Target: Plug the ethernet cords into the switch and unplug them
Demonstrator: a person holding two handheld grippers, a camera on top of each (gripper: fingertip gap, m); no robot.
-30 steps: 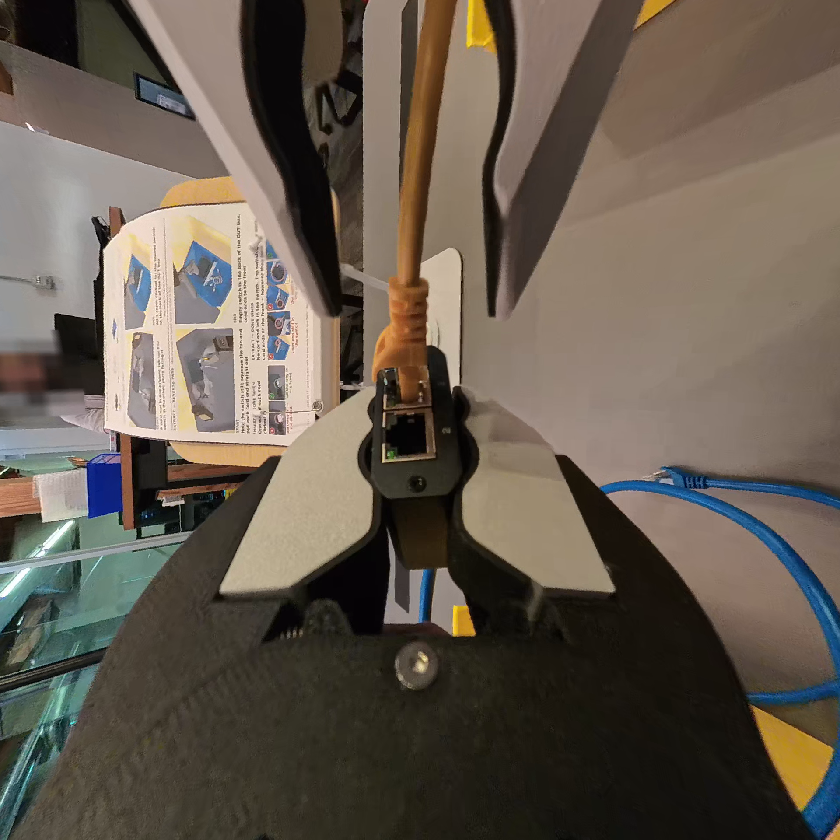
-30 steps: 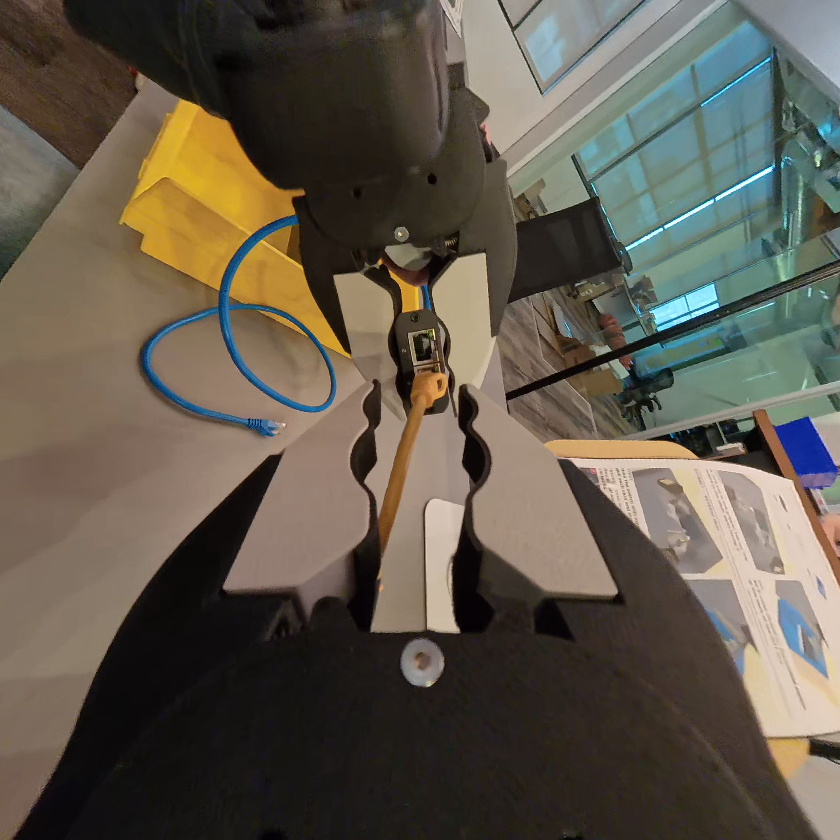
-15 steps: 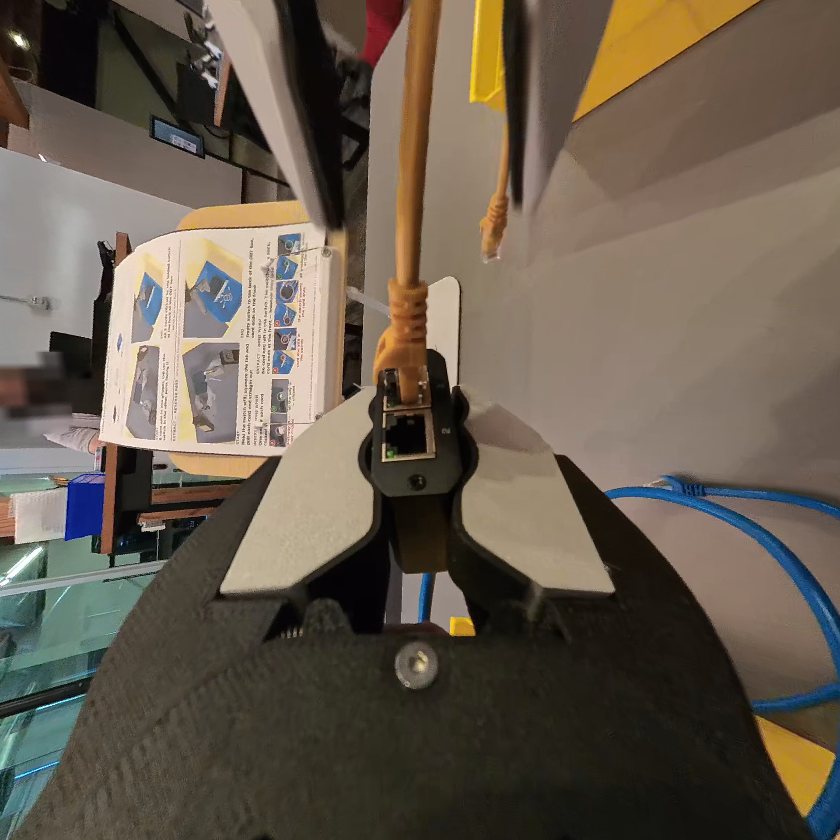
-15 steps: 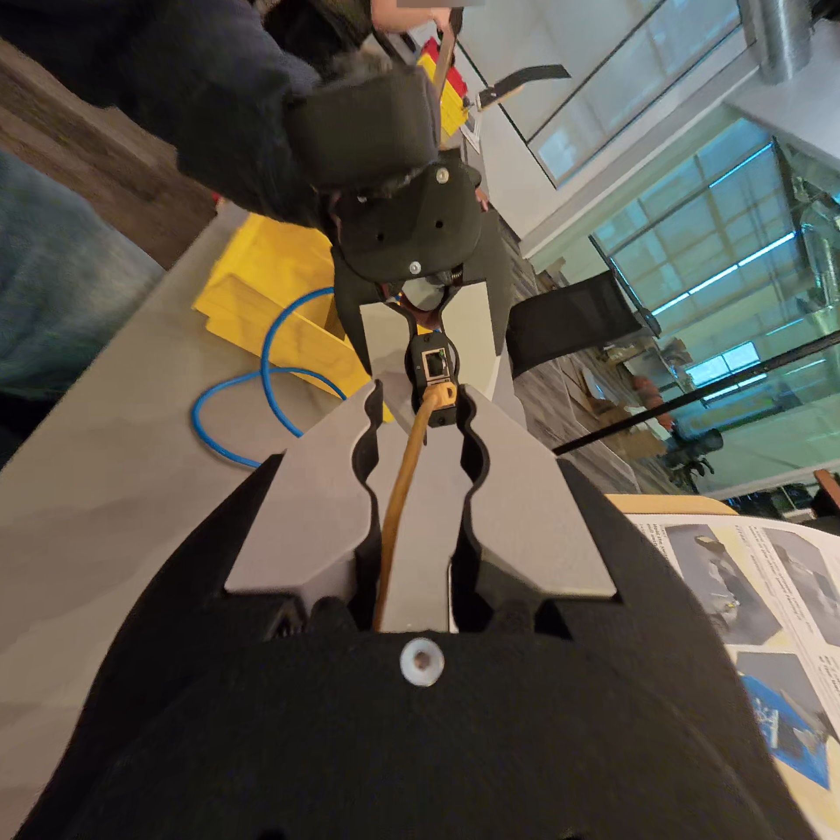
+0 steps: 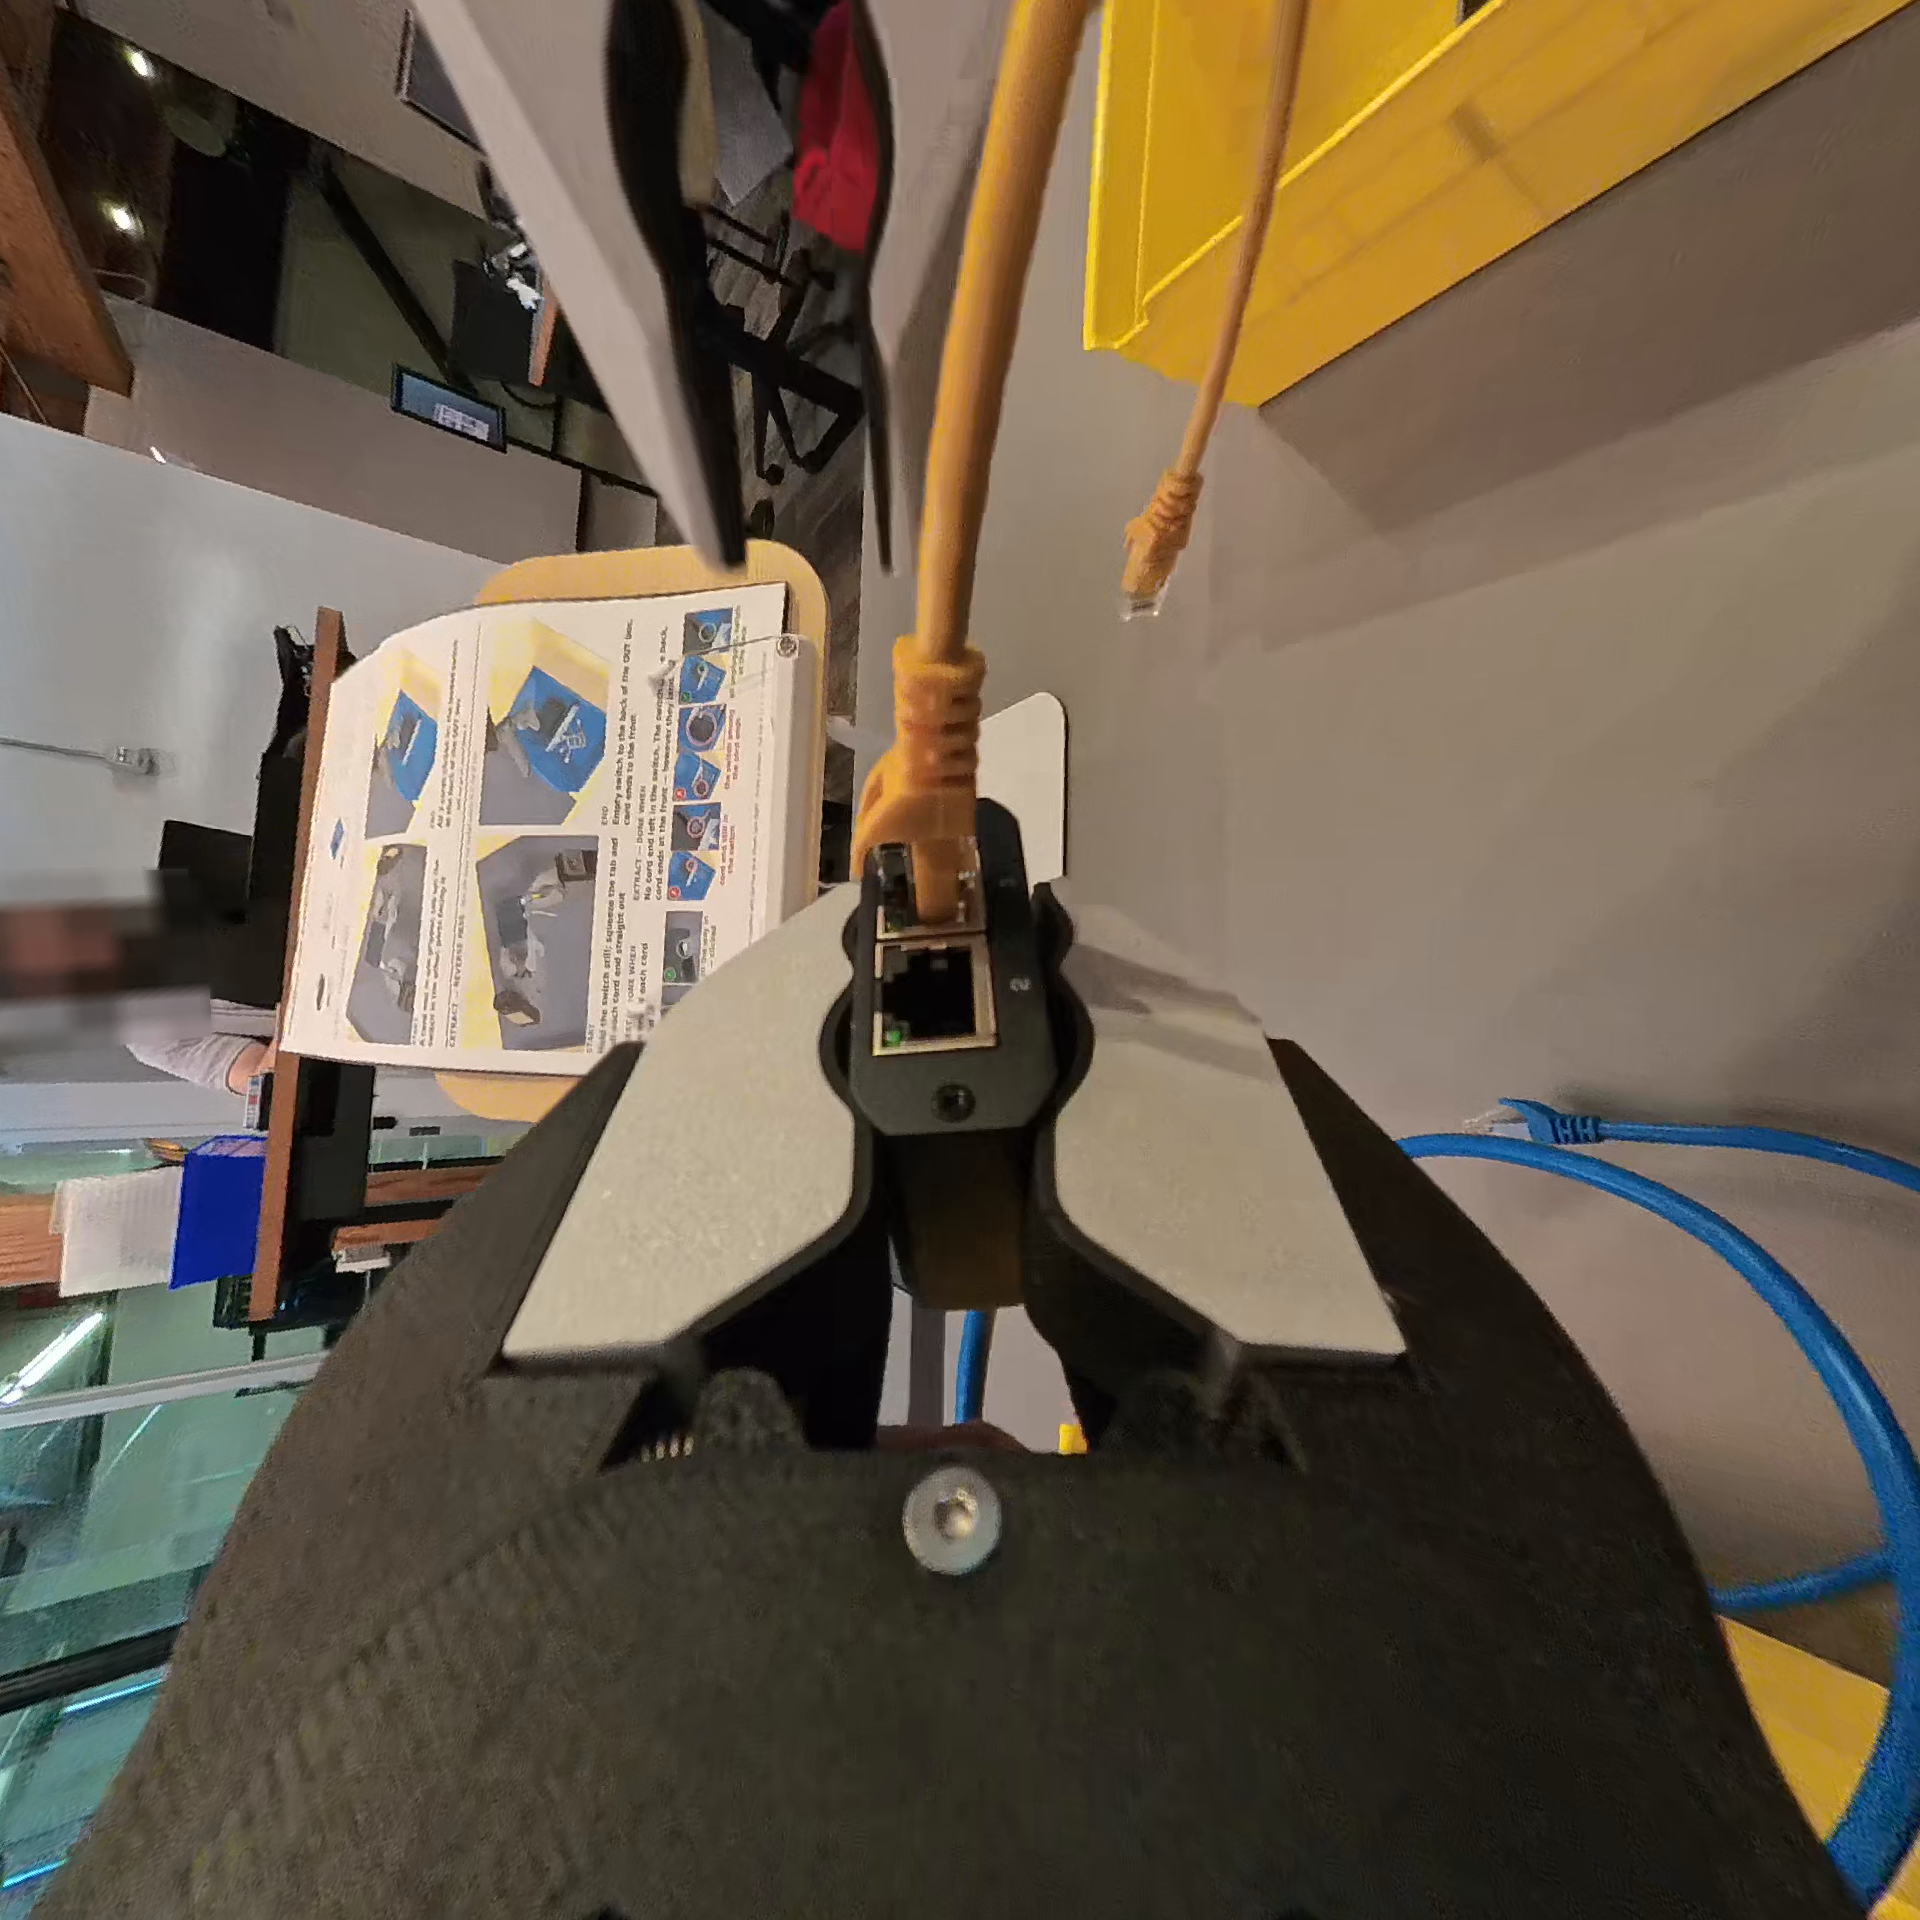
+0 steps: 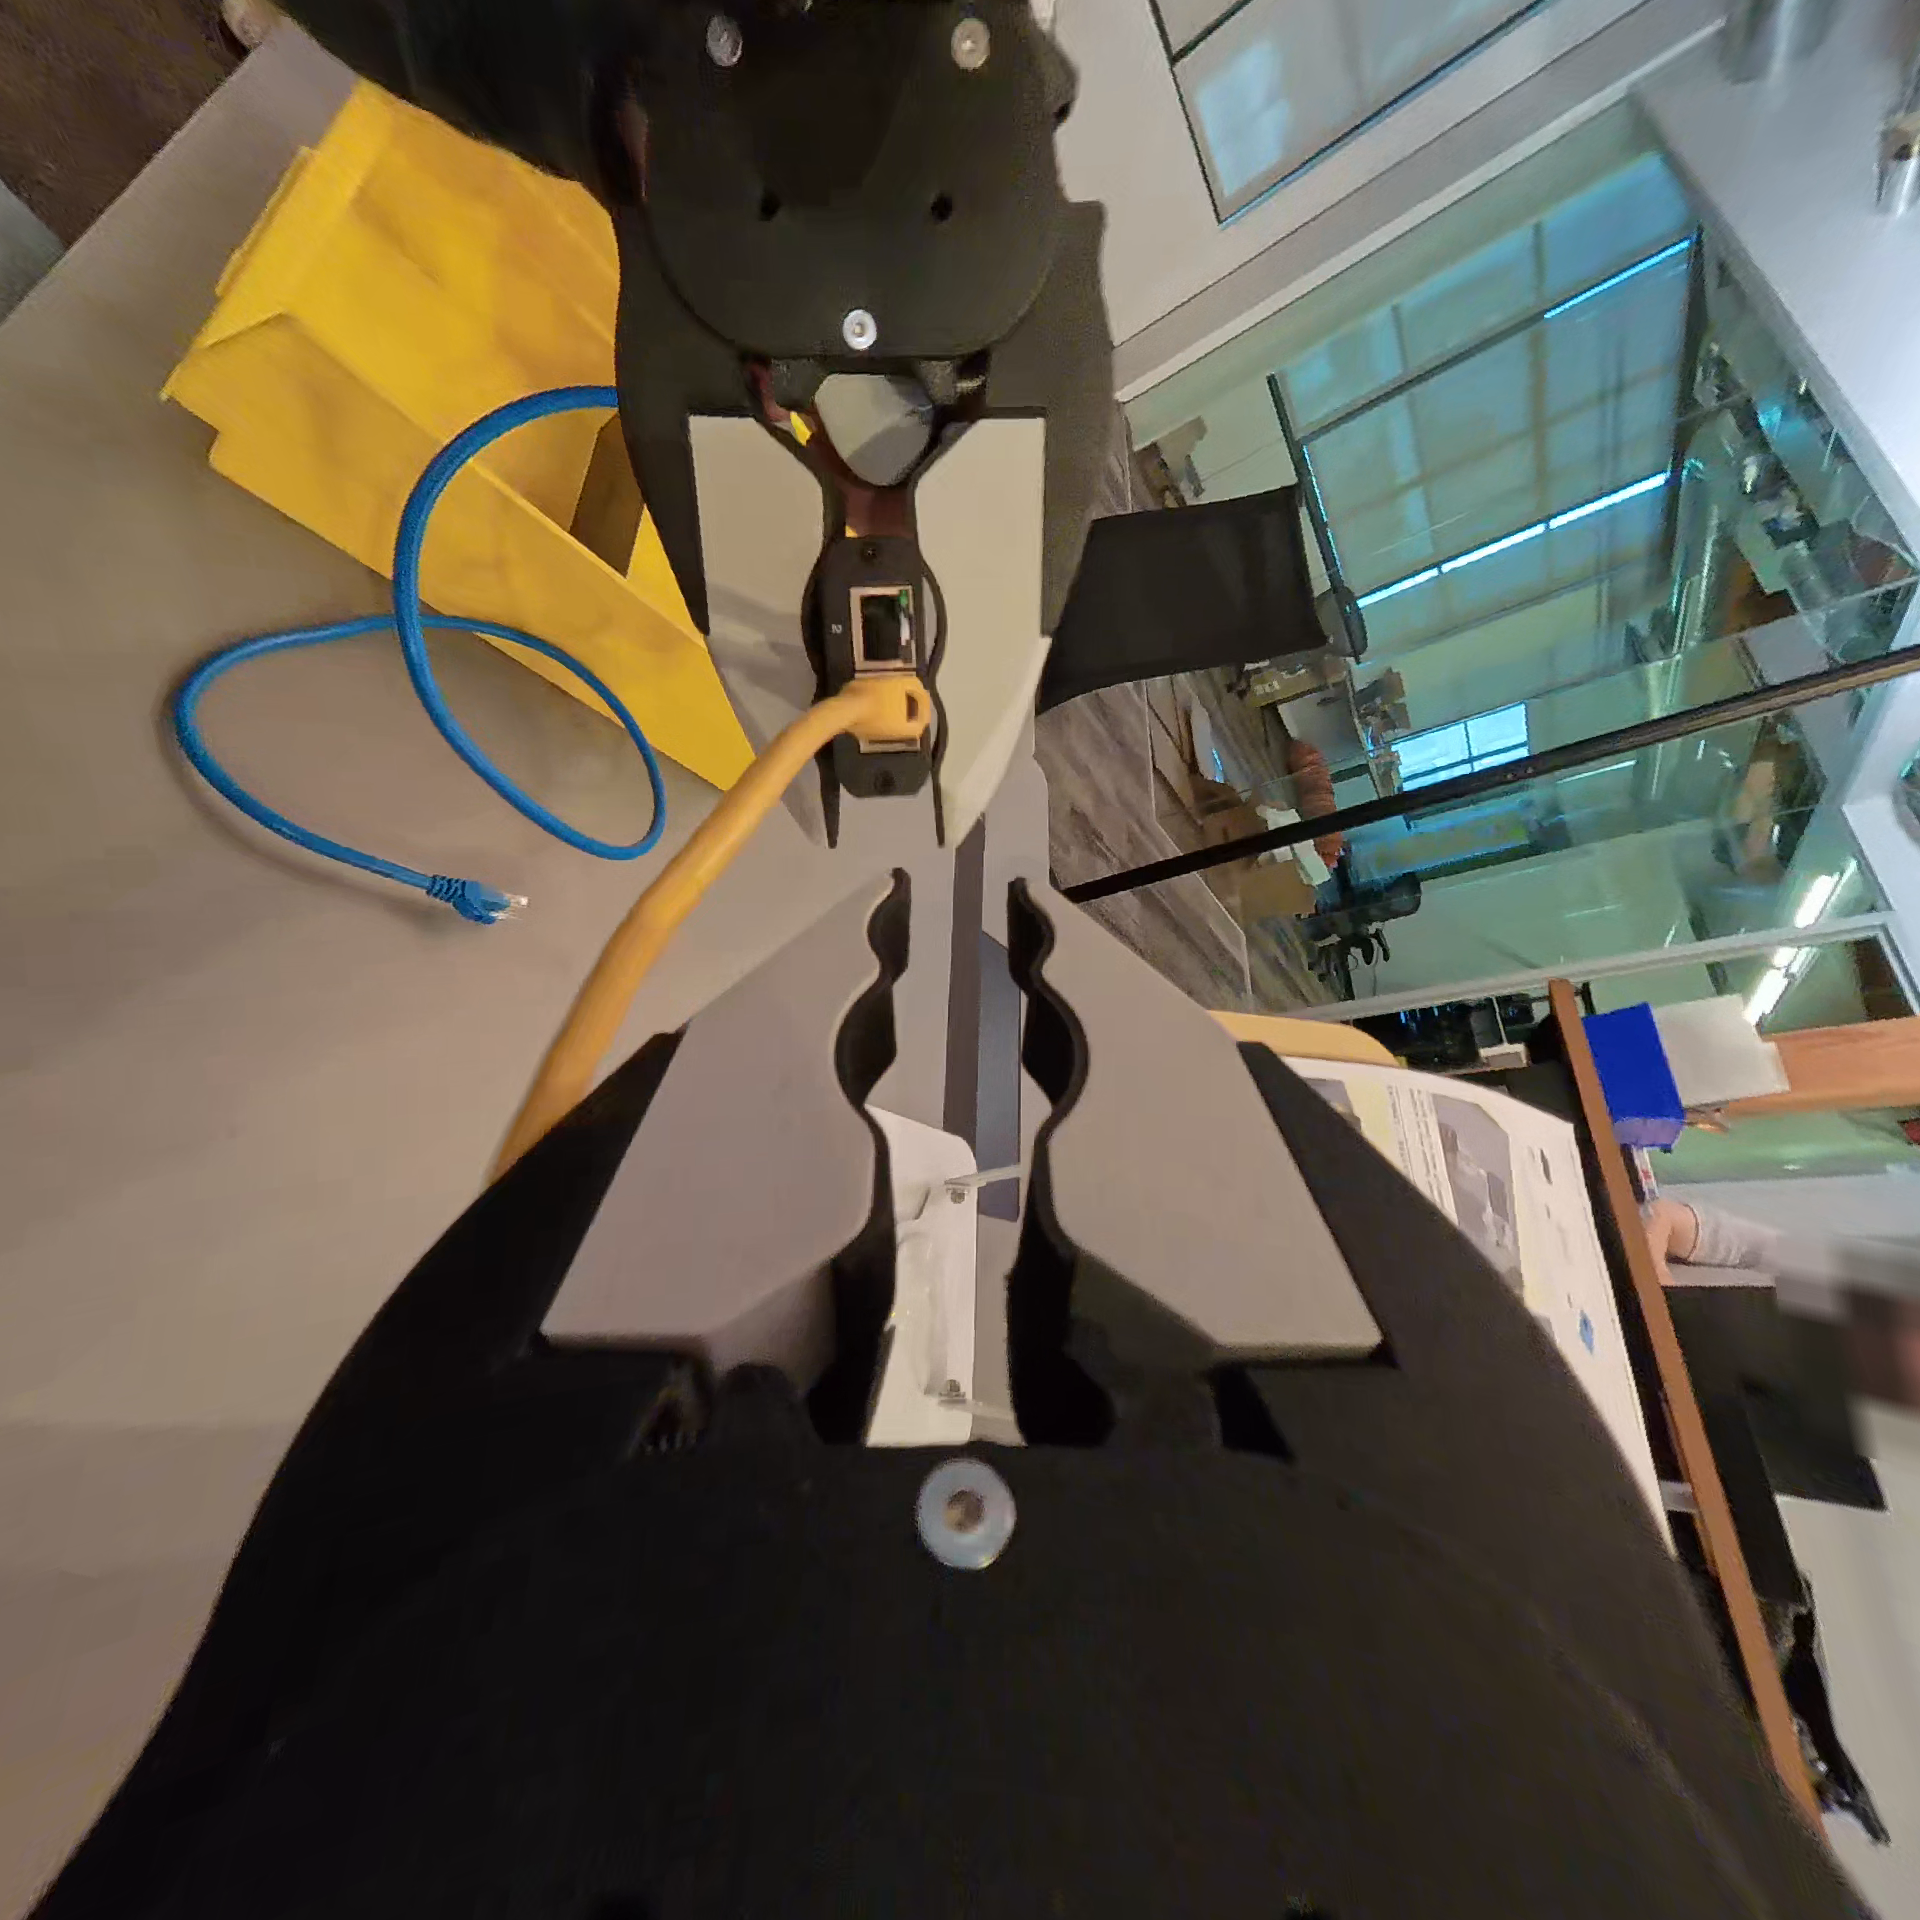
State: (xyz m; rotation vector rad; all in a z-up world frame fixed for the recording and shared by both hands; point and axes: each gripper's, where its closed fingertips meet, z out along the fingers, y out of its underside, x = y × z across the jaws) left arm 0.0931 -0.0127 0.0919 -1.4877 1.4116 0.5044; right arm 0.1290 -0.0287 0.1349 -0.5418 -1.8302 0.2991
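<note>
Grey desk (image 6: 208,1091) is carrying a yellow bin (image 6: 416,364) and a loose blue cord (image 6: 416,665). Left gripper (image 5: 951,997) is pinching the black switch (image 5: 940,1039) with its jaws pressed onto it; 1 orange cord (image 5: 966,416) is sitting plugged into 1 of its 2 ports. Right gripper (image 6: 956,904) is hovering near the switch, jaws spread, gripping nothing.

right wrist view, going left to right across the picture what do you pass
blue cable → yellow bin → black switch held in the left gripper → black chair back → instruction sheet → blue box
</note>
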